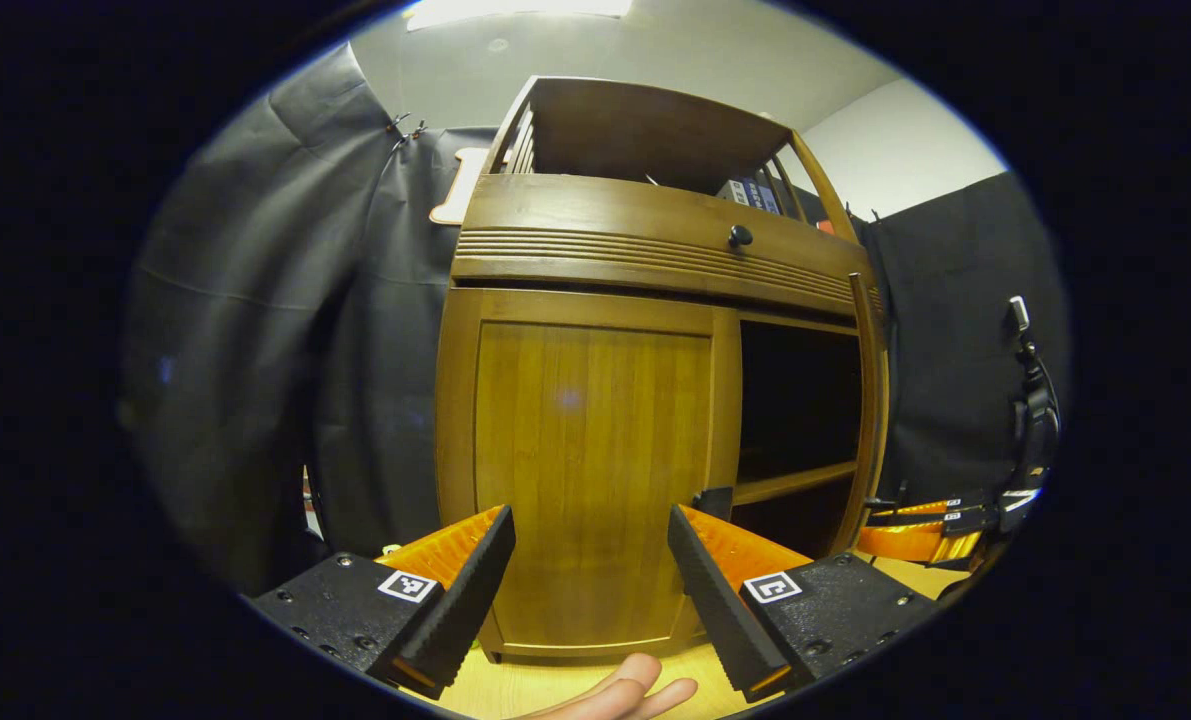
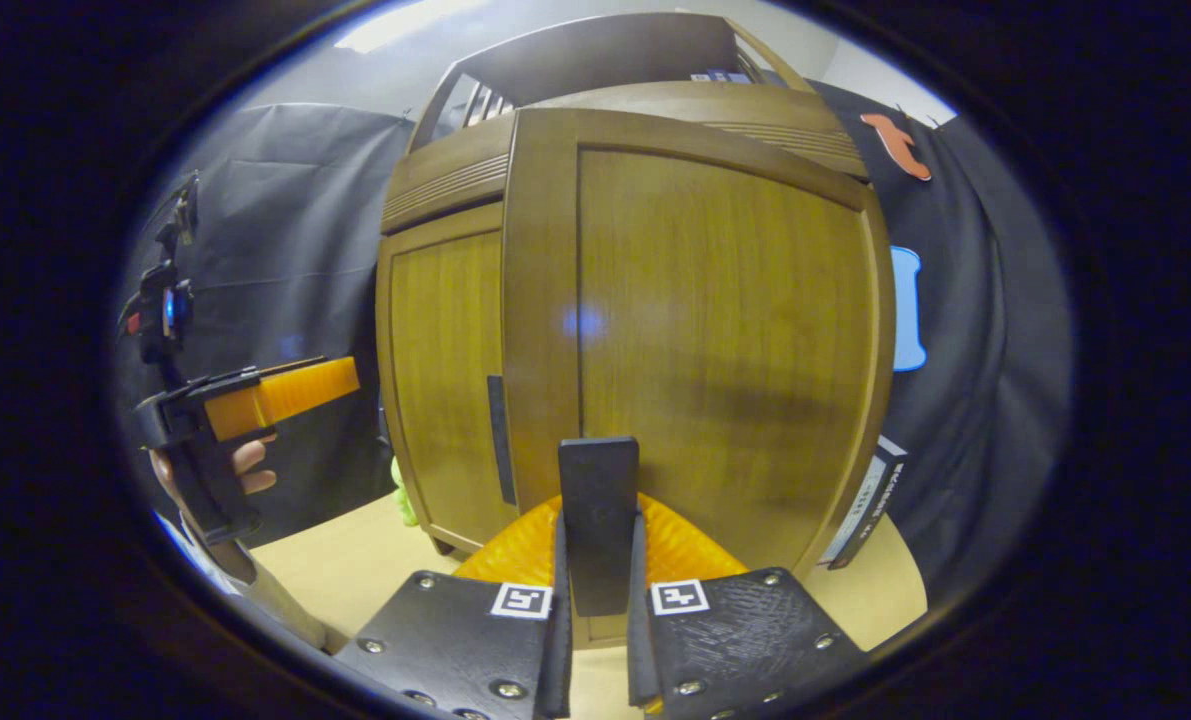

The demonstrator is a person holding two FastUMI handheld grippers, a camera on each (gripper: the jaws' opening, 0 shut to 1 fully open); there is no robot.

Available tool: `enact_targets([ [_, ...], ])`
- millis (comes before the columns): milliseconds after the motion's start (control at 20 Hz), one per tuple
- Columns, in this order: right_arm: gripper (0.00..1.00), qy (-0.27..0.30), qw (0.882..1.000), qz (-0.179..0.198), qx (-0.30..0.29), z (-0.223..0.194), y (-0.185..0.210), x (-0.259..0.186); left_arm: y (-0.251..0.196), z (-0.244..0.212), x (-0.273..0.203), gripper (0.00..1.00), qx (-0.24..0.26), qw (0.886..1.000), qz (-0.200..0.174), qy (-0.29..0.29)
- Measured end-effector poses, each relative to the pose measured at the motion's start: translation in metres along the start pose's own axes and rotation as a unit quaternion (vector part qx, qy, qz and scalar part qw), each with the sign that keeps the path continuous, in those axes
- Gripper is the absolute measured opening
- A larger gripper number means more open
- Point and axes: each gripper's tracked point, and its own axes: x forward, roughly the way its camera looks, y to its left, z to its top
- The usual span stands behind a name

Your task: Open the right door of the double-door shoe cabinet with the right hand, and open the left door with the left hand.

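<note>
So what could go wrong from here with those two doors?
The left hand-held gripper is open and off the brown wooden left door; its slim dark handle is easy to miss or slip off. The right hand-held gripper is clamped on the dark flat handle of the open brown wooden right door; pulling further might strain its hinges.

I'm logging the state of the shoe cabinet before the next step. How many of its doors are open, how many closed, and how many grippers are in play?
Open doors: 1, the right door, its handle clamped by the right gripper
Closed doors: 1, the left door
Grippers: 2, counting the left gripper
Total: 4
</note>
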Motion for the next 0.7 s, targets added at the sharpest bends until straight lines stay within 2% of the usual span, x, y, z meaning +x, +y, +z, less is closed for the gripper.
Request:
enact_targets([
  [300, 0.22, -0.014, 1.0, -0.012, 0.016, 0.008, -0.003, -0.008, -0.013, -0.01, 0.003, 0.92, -0.004, 1.0, -0.01, 0.014],
  [350, 0.22, -0.017, 1.0, -0.016, 0.017, 0.009, -0.003, -0.009, -0.017, -0.011, 0.002, 0.99, -0.005, 1.0, -0.013, 0.016],
  [400, 0.22, -0.019, 1.0, -0.021, 0.013, 0.009, -0.003, -0.01, -0.02, -0.011, 0.002, 0.99, -0.003, 1.0, -0.016, 0.017],
  [450, 0.22, -0.019, 0.999, -0.026, 0.01, 0.01, -0.005, -0.012, -0.022, -0.012, 0.002, 0.92, 0.001, 1.0, -0.017, 0.016],
  [550, 0.22, -0.015, 0.999, -0.033, 0.009, 0.014, -0.004, -0.013, -0.023, -0.013, 0.003, 0.92, 0.007, 1.0, -0.016, 0.017],
  [600, 0.22, -0.014, 0.999, -0.033, 0.006, 0.016, -0.004, -0.014, -0.024, -0.014, 0.004, 0.96, 0.01, 1.0, -0.016, 0.017],
  [650, 0.22, -0.013, 0.999, -0.034, 0.008, 0.019, -0.004, -0.013, -0.025, -0.015, 0.004, 0.92, 0.012, 1.0, -0.017, 0.018],
  [700, 0.22, -0.012, 0.999, -0.036, 0.013, 0.017, -0.004, -0.012, -0.026, -0.015, 0.005, 0.96, 0.011, 1.0, -0.02, 0.02],
])
